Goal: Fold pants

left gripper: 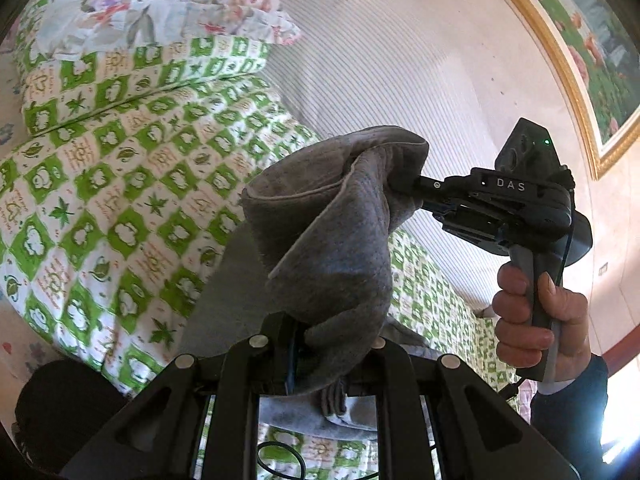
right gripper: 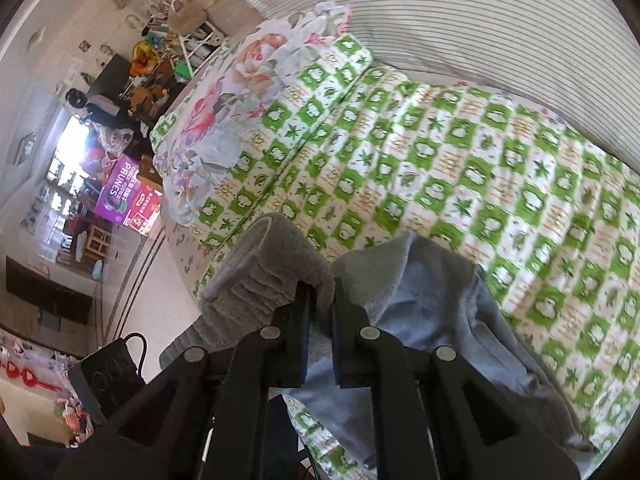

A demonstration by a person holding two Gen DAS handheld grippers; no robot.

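The grey pants (left gripper: 332, 232) hang in the air above the bed, stretched between both grippers. In the left wrist view my left gripper (left gripper: 332, 340) is shut on a bunched fold of the cloth, which hides its fingertips. Up at the right, a hand (left gripper: 536, 320) holds my right gripper (left gripper: 412, 196), whose tips are buried in the hem of the pants. In the right wrist view my right gripper (right gripper: 320, 292) is shut on the ribbed elastic waistband (right gripper: 260, 280). The paler inside of the pants (right gripper: 420, 320) sags below onto the bed.
A green-and-white patterned quilt (right gripper: 480, 168) covers the bed, with a matching pillow (left gripper: 132, 76) and a floral pillow (right gripper: 224, 92) at its head. A striped headboard (left gripper: 380, 60) and a gold-framed picture (left gripper: 580, 60) stand behind. A black device with a cable (right gripper: 108, 372) is at lower left, a cluttered room beyond.
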